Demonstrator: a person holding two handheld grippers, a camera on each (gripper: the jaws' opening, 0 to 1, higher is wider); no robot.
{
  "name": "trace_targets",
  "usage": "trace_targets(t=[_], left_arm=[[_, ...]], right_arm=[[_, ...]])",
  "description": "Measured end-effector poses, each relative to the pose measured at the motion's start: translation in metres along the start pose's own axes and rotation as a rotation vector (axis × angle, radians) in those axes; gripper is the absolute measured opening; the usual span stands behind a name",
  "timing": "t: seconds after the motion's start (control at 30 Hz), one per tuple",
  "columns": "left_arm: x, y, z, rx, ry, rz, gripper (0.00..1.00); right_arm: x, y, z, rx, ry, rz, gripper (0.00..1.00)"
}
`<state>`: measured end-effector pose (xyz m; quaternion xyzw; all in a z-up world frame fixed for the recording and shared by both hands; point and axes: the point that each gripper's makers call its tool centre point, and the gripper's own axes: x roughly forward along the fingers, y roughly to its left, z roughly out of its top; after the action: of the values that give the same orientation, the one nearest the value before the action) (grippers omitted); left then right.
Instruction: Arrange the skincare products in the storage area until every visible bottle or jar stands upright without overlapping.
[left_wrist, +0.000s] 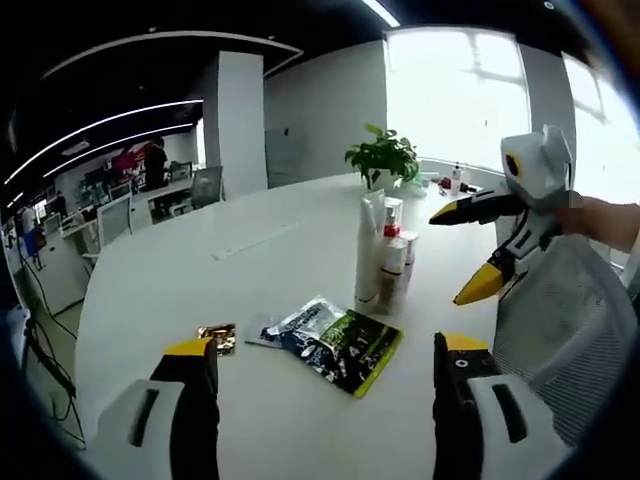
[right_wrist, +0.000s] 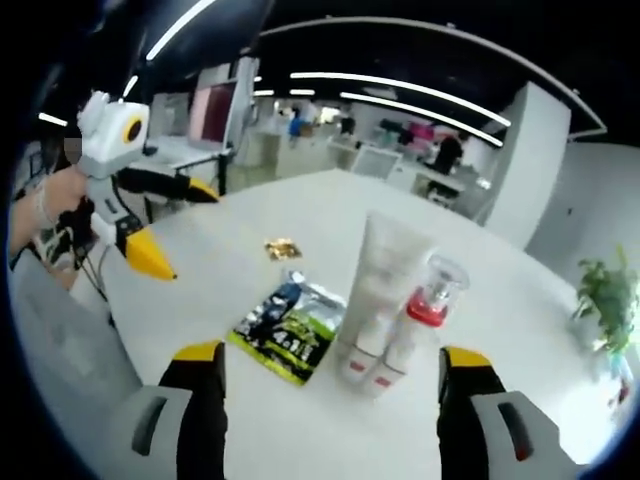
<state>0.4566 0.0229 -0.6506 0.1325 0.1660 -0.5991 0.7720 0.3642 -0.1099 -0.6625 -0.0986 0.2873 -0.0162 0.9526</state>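
A wide white table (left_wrist: 170, 280) fills a dim open-plan office with ceiling light strips; bright windows (left_wrist: 455, 95) and a potted plant (left_wrist: 383, 157) sit at its far end. The skincare products (left_wrist: 385, 250) stand upright, bunched and touching, near the table's middle: a tall white tube (right_wrist: 385, 270), a clear jar with a red base (right_wrist: 435, 290) and small white bottles (right_wrist: 370, 360); a dark-and-green pouch (left_wrist: 335, 342) lies flat just beside them, a small gold wrapper (left_wrist: 218, 337) nearby. The left gripper (left_wrist: 325, 360) has its jaws spread wide, empty; the right gripper (right_wrist: 330, 365) likewise. The left gripper view catches a mesh chair (left_wrist: 565, 330); the right gripper view shows desks and distant people.
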Motion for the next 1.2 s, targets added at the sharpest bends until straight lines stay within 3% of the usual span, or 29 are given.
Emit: trace_targets(t=[0.53, 0.83, 1.2], left_arm=[[-0.007, -0.001, -0.008, 0.018, 0.023, -0.021, 0.99], [-0.009, -0.002, -0.010, 0.033, 0.024, -0.050, 0.99], [-0.014, 0.007, -0.012, 0.031, 0.022, -0.038, 0.99]], right_arm=[[-0.002, 0.006, -0.012, 0.032, 0.028, -0.019, 0.98], [0.000, 0.010, -0.009, 0.044, 0.028, -0.028, 0.99], [0.005, 0.019, -0.009, 0.051, 0.023, -0.021, 0.99]])
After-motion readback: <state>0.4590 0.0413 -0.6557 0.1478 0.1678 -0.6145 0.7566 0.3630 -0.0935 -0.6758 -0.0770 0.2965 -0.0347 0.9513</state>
